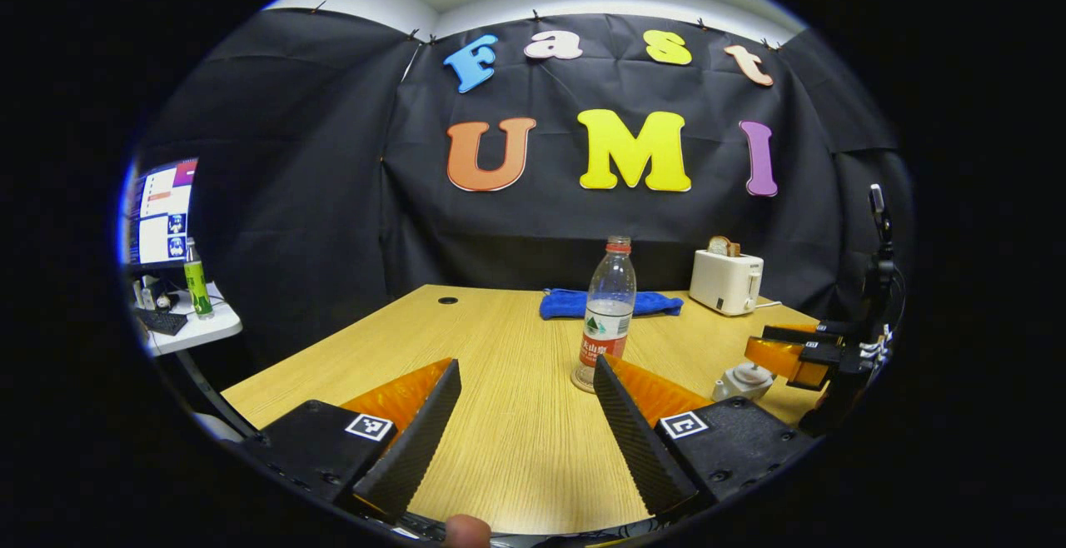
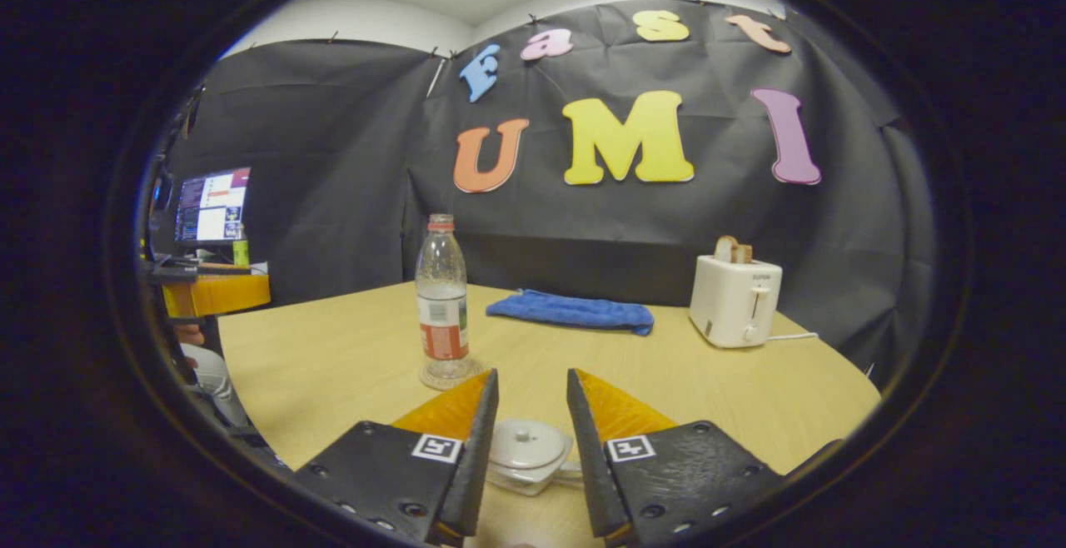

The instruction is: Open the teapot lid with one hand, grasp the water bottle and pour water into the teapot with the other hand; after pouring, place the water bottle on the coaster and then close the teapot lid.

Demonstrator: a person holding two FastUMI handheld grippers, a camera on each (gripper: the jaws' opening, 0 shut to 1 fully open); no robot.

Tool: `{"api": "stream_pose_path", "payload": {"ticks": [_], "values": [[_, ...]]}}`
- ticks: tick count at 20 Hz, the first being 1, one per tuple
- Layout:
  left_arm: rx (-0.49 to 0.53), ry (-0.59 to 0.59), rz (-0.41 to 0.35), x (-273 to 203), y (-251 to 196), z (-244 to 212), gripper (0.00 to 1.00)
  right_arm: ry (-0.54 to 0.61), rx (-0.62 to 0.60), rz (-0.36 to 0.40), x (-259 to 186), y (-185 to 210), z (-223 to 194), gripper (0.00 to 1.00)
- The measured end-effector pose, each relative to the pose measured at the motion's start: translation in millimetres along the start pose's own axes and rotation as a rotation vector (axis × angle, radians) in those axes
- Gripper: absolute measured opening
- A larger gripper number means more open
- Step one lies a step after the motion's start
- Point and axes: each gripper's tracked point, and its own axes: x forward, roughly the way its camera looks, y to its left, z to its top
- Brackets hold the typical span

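A clear water bottle [image 1: 607, 309] [image 2: 441, 302] with a red cap stands upright on a round coaster [image 1: 582, 383] [image 2: 450, 378] in the middle of the wooden table [image 1: 508, 440]. My left gripper [image 1: 525, 361] is open, a little short of the bottle and left of it. A small white teapot [image 1: 744, 380] [image 2: 527, 453] sits with its lid [image 2: 525, 441] on. My right gripper [image 2: 532, 373] [image 1: 795, 354] hovers just above the teapot, open, with the lid knob seen in the gap between its fingers and untouched. The left gripper [image 2: 215, 291] also shows at the far left.
A folded blue cloth [image 1: 610, 304] [image 2: 571, 312] lies at the back of the table. A white toaster [image 1: 726, 281] [image 2: 735, 301] holding bread stands at the back right. Off the table's left are a monitor [image 1: 160, 212] and a side table with a green bottle [image 1: 197, 282].
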Motion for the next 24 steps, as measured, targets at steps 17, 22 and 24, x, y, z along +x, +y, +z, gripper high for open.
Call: {"api": "stream_pose_path", "payload": {"ticks": [17,22,24], "values": [[0.006,-0.161,-0.128,-44,-133,46,1.0,-0.173,-0.03,-0.386,-165,-77,65,0.96],[0.049,-0.177,-0.096,-47,-120,45,1.0,-0.178,-0.009,-0.389,-170,-63,71,0.95],[0.047,-0.18,-0.105,-51,-118,46,1.0,-0.182,-0.006,-0.404,-172,-59,74,0.96]]}}
